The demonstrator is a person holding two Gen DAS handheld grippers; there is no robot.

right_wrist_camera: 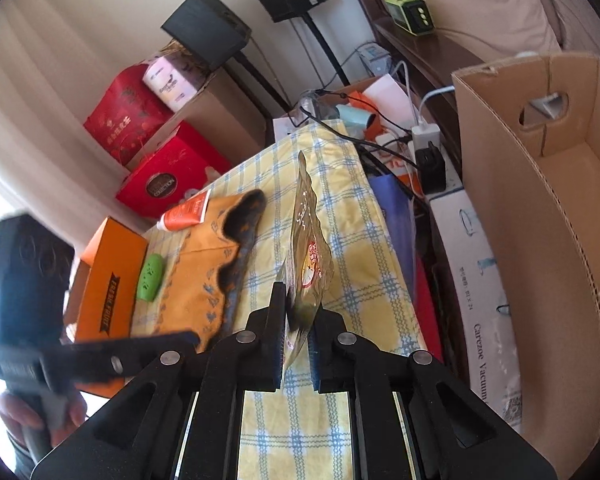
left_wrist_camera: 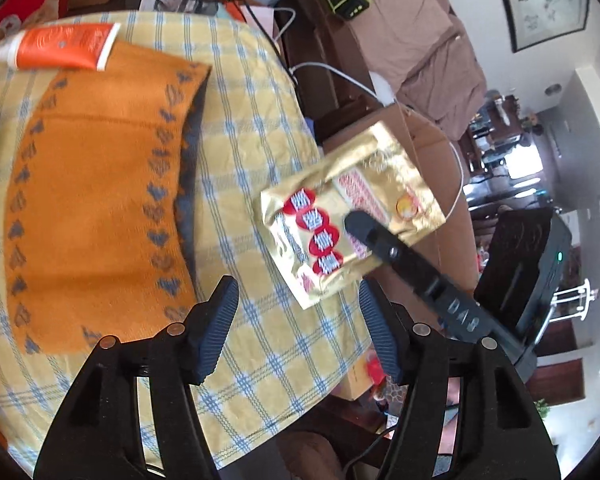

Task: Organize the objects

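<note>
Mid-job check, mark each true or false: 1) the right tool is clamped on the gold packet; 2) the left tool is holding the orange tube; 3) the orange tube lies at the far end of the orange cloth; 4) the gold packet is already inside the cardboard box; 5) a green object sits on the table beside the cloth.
1) True: the right tool is shut on the gold packet.
2) False: the left tool is open and empty; the orange tube lies on the table.
3) True, at the orange cloth.
4) False: it is held above the table edge; the cardboard box is alongside.
5) True: the green object.
</note>
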